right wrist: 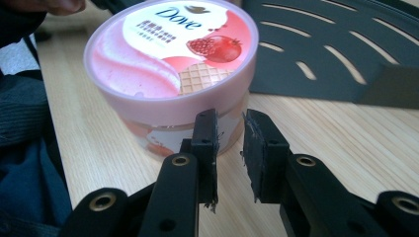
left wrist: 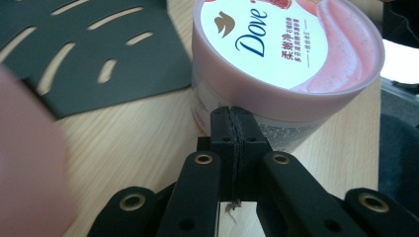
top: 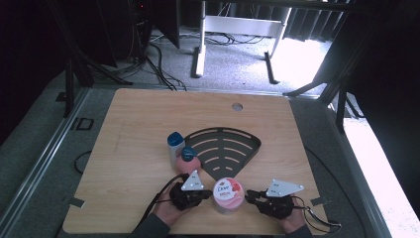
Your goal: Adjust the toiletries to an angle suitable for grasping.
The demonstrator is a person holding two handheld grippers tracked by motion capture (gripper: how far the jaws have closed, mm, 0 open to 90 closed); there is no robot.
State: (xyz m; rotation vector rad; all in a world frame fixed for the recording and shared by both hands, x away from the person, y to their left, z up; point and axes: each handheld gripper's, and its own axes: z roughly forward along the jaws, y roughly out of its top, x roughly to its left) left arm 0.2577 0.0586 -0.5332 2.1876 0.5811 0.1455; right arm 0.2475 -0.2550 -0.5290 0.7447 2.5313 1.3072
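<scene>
Near the front edge of the table (top: 129,114), a pink tub of Dove cream (top: 228,194) stands upright between the two grippers. The left gripper (top: 207,194) sits just beside the tub's left side with its jaws pressed flat together on nothing; the left gripper view shows the closed tips right up against the tub's lower wall (left wrist: 257,74), though whether they touch it I cannot tell. The right gripper (top: 250,194) lies on the tub's other side, its jaws a narrow gap apart with nothing between them; the right gripper view shows the tips just short of the tub (right wrist: 173,69) and makes out the pomegranate and wafer picture on the lid, which the high view blurs. Behind the tub, toward the middle of the table, lies a black fan-shaped slotted rack (top: 225,148). Just left of it the high view shows a pink bottle (top: 188,159) with a blue cap and, behind that, a pale bottle (top: 175,145) with a blue cap.
</scene>
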